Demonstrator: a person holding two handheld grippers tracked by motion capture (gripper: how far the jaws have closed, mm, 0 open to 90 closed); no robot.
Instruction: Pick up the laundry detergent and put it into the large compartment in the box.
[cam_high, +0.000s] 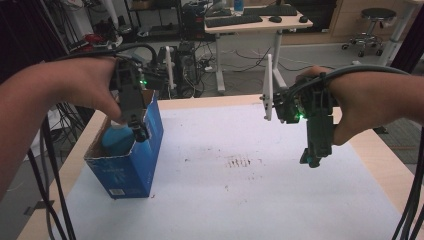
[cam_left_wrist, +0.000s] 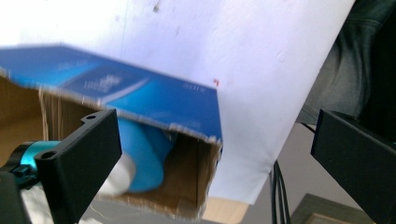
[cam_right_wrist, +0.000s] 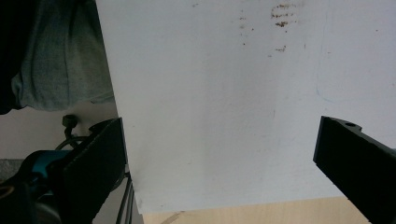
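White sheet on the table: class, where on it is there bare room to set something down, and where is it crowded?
The white sheet lies bare from the blue box rightward to the wooden table edge, and along the near edge; only faint brown smudges mark its middle. The right gripper hangs above the right part. The left edge is crowded: the box holds a blue object, with the left gripper over it.

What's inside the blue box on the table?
The blue box stands open-topped, and a light blue rounded thing lies inside, with a white end visible in the left gripper view. The box walls and the left gripper above hide whatever else it holds.
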